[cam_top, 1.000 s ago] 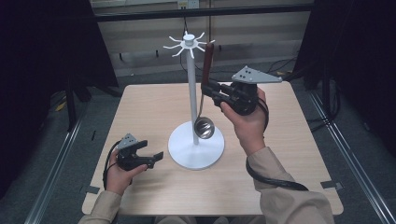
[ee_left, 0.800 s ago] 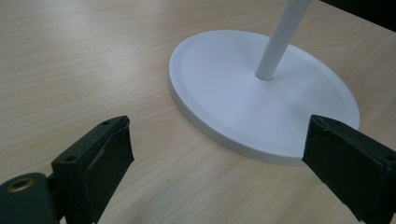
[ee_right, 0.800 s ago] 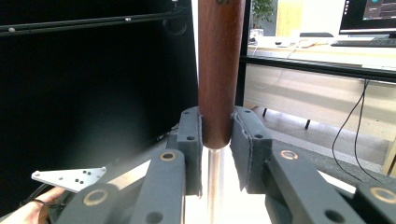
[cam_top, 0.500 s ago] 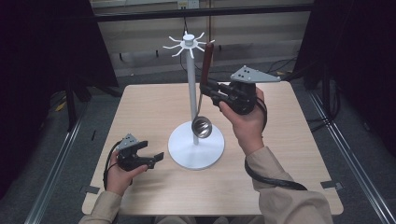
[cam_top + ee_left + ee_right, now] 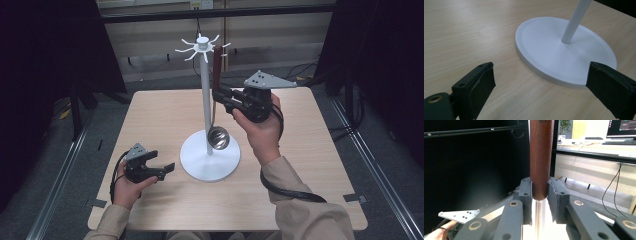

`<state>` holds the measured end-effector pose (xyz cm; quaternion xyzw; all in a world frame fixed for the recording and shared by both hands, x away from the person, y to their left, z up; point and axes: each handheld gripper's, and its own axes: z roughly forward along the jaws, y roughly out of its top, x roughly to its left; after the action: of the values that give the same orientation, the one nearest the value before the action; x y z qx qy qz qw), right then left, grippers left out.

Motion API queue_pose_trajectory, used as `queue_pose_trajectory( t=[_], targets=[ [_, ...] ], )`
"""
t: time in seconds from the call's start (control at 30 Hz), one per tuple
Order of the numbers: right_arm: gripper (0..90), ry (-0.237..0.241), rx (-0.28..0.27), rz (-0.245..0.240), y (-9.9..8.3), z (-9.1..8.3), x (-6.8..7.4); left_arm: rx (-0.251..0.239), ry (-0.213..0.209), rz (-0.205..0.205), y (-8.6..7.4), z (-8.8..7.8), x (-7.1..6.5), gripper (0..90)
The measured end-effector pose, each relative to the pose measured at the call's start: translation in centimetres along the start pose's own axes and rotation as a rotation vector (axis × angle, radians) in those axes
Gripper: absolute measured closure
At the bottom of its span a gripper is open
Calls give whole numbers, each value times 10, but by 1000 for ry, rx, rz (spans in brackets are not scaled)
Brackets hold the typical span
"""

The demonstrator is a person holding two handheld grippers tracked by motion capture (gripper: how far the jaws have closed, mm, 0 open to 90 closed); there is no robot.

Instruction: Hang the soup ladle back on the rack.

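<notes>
Jaws of the right gripper [image 5: 220, 96] pinch the ladle [image 5: 218, 77] at the low end of its dark wood handle, just above the metal shaft; seen close in the right gripper view [image 5: 539, 192]. Ladle hangs upright beside the rack [image 5: 208, 100] pole, centre of the high view, handle top up near the white hooks, bowl down just over the round base.

Change since a second ago: bowl has drifted right, from left of the pole across it, now sitting at or just right of the pole. Gripper and handle top barely moved. Judgement: ladle is being squared up vertical and nudged under a hook, so the hanging step looks near done but not finished.

Left gripper [image 5: 165, 169] rests lower left on the surface [image 5: 310, 150], jaws spread wide with nothing between, unchanged from before. Left gripper view has the base [image 5: 564, 52] just ahead.

Hard to tell: whether the handle's top is already over a hook, since handle and hook overlap at top centre of the high view. Handle top is cut off at the upper edge of the right gripper view. Bowl touching the pole or just in front: can't tell.
</notes>
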<state>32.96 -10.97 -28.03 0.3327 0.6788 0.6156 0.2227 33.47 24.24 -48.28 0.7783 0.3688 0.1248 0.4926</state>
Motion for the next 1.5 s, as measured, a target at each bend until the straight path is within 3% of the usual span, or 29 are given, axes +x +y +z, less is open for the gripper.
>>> queue_pose_trajectory(
  t=[0.13, 0.23, 0.33, 0.6, 1.5],
  targets=[
    [738, 0, -12, 3, -1, -1, 0, 0, 0, -3, 0, 0, -1, 79],
    [681, -4, -34, 12, 0, -3, -1, 5, -2, 0, 0, 1, -1, 79],
    [608, -21, -33, 1, 0, -5, -1, 4, -7, -1, 1, 2, -2, 79],
    [520, -32, -13, -15, -4, -10, -3, 4, -5, 2, 1, 2, -2, 78],
    [266, -79, 38, -3, -52, -45, -29, 10, -3, 14, 1, 2, -4, 79]
  ],
)
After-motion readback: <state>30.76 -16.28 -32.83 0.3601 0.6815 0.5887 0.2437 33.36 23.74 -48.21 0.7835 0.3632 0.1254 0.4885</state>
